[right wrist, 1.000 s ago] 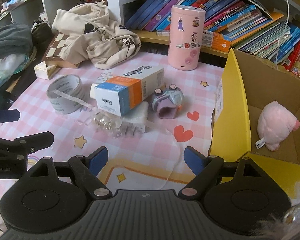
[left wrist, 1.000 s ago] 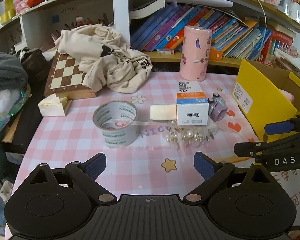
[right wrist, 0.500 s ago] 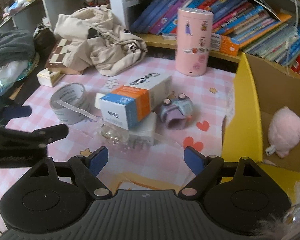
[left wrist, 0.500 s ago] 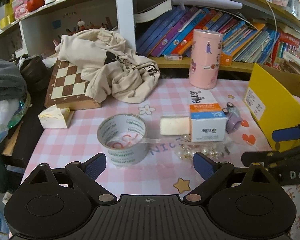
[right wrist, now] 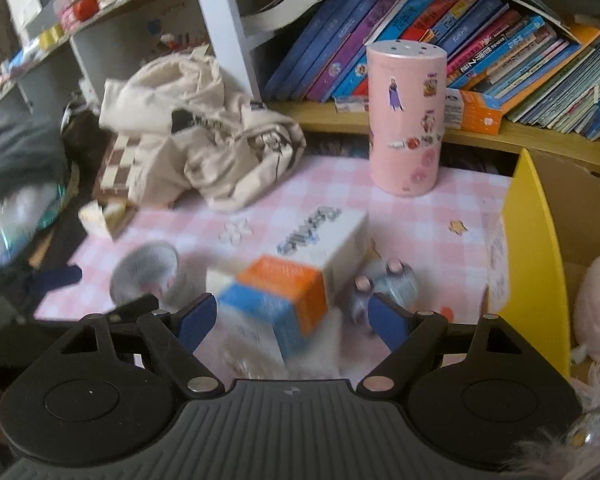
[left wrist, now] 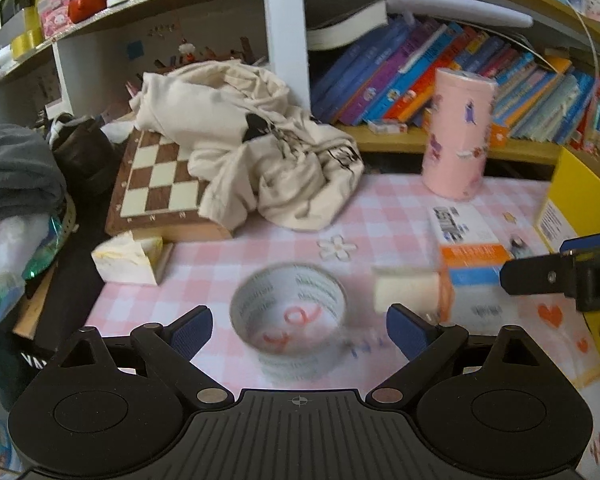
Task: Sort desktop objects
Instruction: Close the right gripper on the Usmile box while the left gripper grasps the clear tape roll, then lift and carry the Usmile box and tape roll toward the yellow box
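Pink cylinder (right wrist: 406, 120) upright | cloth (left wrist: 260, 152) overlaps chessboard (left wrist: 156, 184) | tape roll (left wrist: 288, 312) nearest

Each set of tongs is built on a black moulded housing with a ribbed centre panel bearing a small crosshair mark. Two round, shallow discs sit at either side of the panel. From each disc a black triangular link arm with an open cut-out runs forward, pinned by silver rivets. The left tongs (left wrist: 299, 328) and the right tongs (right wrist: 291, 320) end in blue pads (left wrist: 191, 330), which appear finely textured, though motion blur limits certainty.
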Tool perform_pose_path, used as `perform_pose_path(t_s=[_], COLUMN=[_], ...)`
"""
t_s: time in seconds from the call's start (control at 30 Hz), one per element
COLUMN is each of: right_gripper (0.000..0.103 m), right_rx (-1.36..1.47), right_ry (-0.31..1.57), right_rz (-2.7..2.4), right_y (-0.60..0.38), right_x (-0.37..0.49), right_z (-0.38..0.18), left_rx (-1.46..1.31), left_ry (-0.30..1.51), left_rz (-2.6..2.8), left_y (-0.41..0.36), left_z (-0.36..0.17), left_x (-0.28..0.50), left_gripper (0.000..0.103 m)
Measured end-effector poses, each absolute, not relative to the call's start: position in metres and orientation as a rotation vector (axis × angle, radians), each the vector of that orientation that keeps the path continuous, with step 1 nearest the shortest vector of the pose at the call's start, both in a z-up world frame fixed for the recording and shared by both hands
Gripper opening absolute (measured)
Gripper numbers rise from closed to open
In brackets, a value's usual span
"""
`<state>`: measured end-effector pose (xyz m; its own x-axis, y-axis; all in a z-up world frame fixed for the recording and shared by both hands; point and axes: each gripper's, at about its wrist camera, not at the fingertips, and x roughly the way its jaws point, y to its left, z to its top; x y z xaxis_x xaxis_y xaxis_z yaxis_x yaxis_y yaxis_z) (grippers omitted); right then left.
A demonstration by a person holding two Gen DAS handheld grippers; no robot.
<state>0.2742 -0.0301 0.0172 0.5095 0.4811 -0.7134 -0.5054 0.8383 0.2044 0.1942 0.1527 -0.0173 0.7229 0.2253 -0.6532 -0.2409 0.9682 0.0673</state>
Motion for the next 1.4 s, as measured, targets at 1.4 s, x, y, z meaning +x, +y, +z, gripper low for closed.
perform_pose_path(t_s=[1.4], right_gripper=[0.051], right_rx=[-0.089], right_ry=[0.923], right_rz=[0.629], right_y=[-0.011], right_x=[0.305], right_z=[0.012], left_rx=[-0.125], left_ry=[0.671], left_rz=[0.218], left_y=[0.168], left_z=[-0.001], left_x=[0.2], left_gripper=[0.086])
